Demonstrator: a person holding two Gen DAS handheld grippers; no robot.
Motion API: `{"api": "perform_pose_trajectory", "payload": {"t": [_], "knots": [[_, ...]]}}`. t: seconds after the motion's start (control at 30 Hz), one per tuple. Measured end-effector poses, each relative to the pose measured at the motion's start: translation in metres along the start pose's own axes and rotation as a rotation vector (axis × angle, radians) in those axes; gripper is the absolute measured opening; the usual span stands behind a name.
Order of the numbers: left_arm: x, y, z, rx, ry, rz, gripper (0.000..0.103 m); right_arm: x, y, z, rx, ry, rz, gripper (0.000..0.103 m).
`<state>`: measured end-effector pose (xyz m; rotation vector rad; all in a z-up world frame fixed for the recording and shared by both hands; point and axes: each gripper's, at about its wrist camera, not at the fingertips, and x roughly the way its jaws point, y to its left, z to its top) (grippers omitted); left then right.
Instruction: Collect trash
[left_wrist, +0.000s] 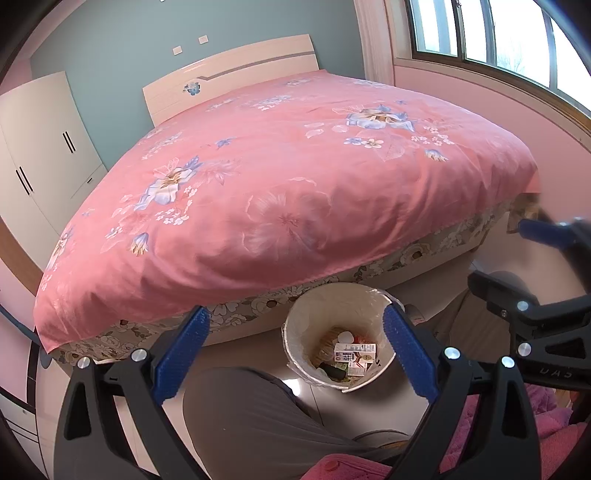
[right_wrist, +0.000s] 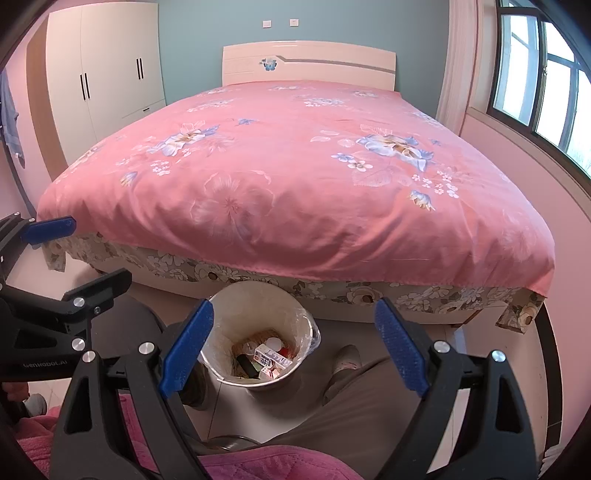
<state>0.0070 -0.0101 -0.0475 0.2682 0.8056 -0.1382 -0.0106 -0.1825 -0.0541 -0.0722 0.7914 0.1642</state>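
Down on the floor against the bed's foot, the round white plastic-lined trash bin (right_wrist: 258, 332) holds small cartons (left_wrist: 355, 352). Both blue-padded black tools, left tool (left_wrist: 295, 354) and right tool (right_wrist: 293, 345), hang side by side above it, tilted downward, jaws wide, empty.

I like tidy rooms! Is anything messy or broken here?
Not much. The pink quilt lies smooth on the bed, and the rubbish sits inside the bin, not spilled on the floor. The bin's plastic liner bunches loosely over one side of the rim.
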Motion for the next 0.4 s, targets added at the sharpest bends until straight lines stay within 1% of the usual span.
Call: {"api": "perform_pose_trajectory", "payload": {"t": [0.4], "knots": [[-0.0004,0.0008,0.001,-0.003,0.001,-0.004,0.097,-0.0005,-0.0025,0.001,-0.002,0.005,0.008,0.087]]}}
